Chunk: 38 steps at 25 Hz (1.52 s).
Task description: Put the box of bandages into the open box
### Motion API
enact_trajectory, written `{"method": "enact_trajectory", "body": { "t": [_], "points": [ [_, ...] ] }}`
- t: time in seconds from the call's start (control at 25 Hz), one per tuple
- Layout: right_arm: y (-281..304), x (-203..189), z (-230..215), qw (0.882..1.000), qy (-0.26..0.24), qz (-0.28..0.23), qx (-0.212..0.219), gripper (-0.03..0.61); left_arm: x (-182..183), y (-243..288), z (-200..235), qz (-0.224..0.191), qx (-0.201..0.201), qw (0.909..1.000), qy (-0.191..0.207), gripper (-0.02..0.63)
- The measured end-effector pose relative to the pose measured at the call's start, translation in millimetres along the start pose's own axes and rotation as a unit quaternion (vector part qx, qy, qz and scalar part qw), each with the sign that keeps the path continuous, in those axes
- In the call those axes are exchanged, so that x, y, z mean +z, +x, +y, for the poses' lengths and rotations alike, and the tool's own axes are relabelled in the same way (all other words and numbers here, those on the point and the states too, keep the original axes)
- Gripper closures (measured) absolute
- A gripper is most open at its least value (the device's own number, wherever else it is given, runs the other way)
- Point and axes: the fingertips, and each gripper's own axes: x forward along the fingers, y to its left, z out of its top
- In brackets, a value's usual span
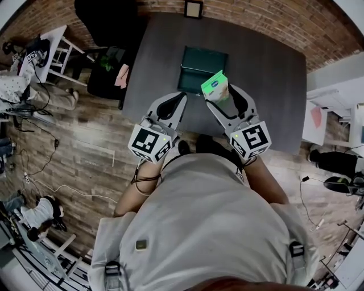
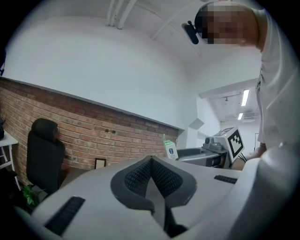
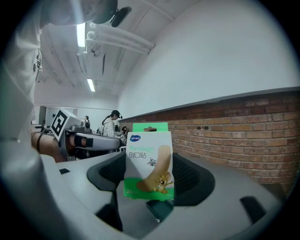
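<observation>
My right gripper (image 1: 218,96) is shut on the green and white box of bandages (image 1: 215,87), held upright above the grey table (image 1: 273,85). In the right gripper view the box of bandages (image 3: 149,161) stands between the pads (image 3: 192,180), cartoon print facing the camera. The dark green open box (image 1: 200,67) lies on the table just beyond and left of the held box. My left gripper (image 1: 181,98) hovers beside it, jaws shut with nothing in them; its closed pads (image 2: 152,178) fill the left gripper view, where the box of bandages (image 2: 169,147) shows small at the right.
A black office chair (image 1: 105,34) stands left of the table, and a small framed picture (image 1: 193,8) leans on the brick wall behind. White desks (image 1: 51,51) and cables are at the far left, a white table (image 1: 315,122) at the right.
</observation>
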Motion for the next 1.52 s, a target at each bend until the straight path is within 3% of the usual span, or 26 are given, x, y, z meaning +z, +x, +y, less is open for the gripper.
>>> {"method": "enact_trajectory", "body": {
  "t": [0.64,1.08,1.28,1.52],
  "points": [
    [90,-90,-75,0.989,-0.029,0.125,0.075,0.278,-70,76,74,0.079,0.04,0.9953,-0.041,0.598],
    [121,-187,-96,0.967,-0.049,0.22,0.117,0.278,-129,117,95,0.127,0.041,0.9892,-0.061,0.598],
    [133,-231,-96,0.952,-0.085,0.258,0.142,0.276,-160,127,107,0.149,0.047,0.9852,-0.07,0.598],
    [149,-289,-100,0.933,-0.09,0.308,0.165,0.278,-199,133,118,0.171,0.049,0.9808,-0.079,0.598]
  ]
}}
